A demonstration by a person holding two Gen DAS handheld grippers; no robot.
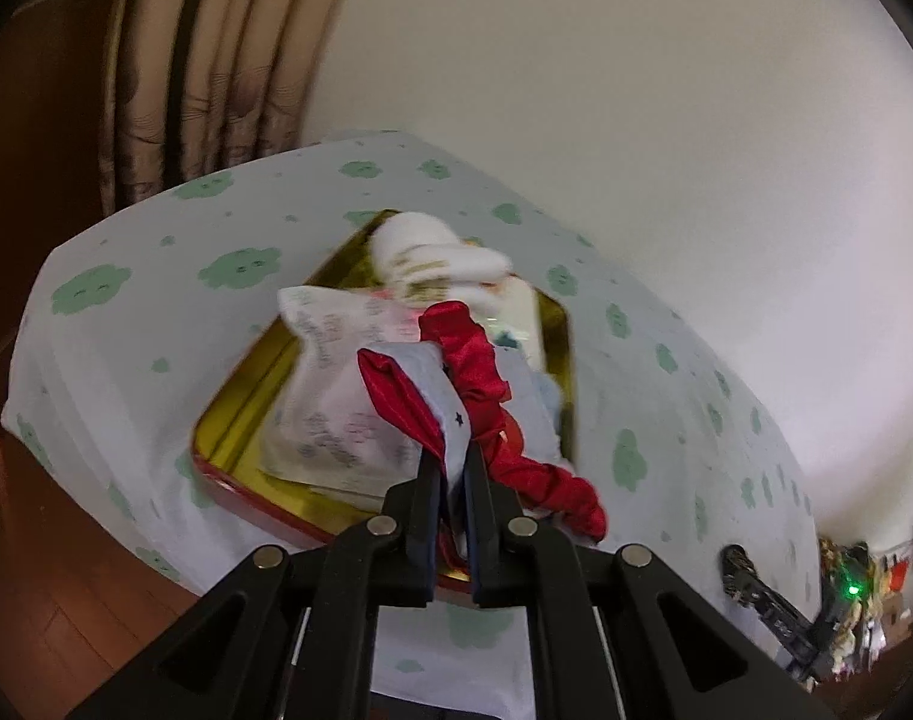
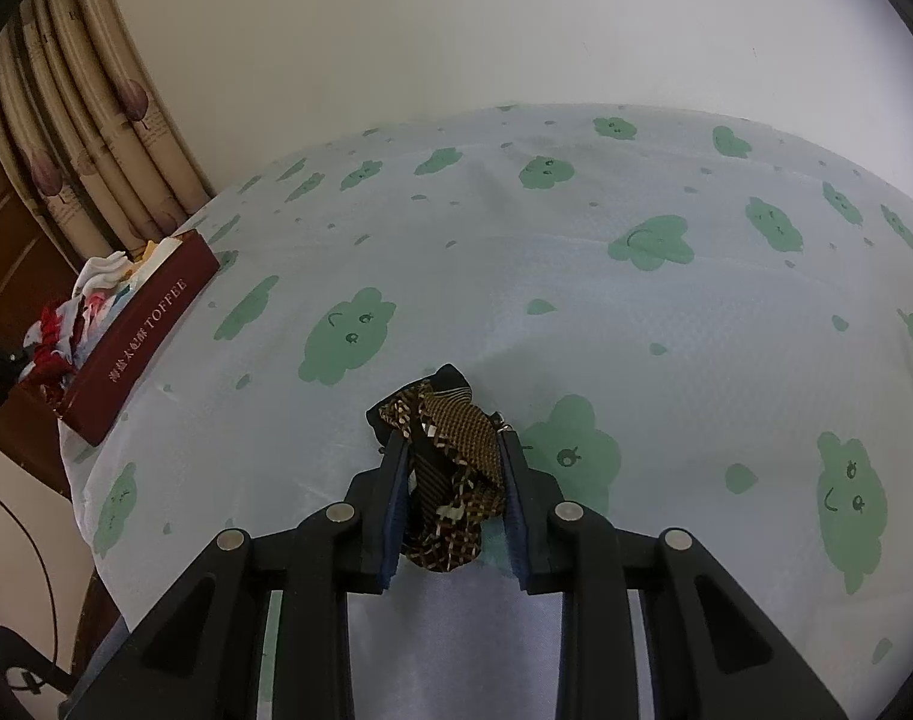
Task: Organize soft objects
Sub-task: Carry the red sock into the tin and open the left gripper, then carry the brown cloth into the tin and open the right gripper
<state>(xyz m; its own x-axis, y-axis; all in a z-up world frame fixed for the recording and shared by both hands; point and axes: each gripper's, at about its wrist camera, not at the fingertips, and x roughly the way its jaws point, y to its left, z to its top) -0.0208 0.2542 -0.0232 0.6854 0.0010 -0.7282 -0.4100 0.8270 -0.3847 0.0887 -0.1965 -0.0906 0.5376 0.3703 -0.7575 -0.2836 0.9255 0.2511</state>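
Note:
In the left wrist view my left gripper (image 1: 454,468) is shut on a red satin and pale blue starred scrunchie (image 1: 480,396), held over the red toffee tin (image 1: 240,483) with its gold inside. White socks (image 1: 432,252) and a printed white cloth (image 1: 330,384) lie in the tin. In the right wrist view my right gripper (image 2: 453,450) is shut on a brown and black patterned scrunchie (image 2: 450,456) just above the bedsheet. The tin (image 2: 138,348) shows at the far left there, with the left gripper's tip (image 2: 0,360) beside it.
A pale sheet with green cloud prints (image 2: 636,300) covers the bed. Beige curtains (image 1: 216,60) hang behind the bed's corner, next to a white wall. Wooden floor (image 1: 48,588) lies below the bed edge. Clutter with a green light (image 1: 855,591) sits at far right.

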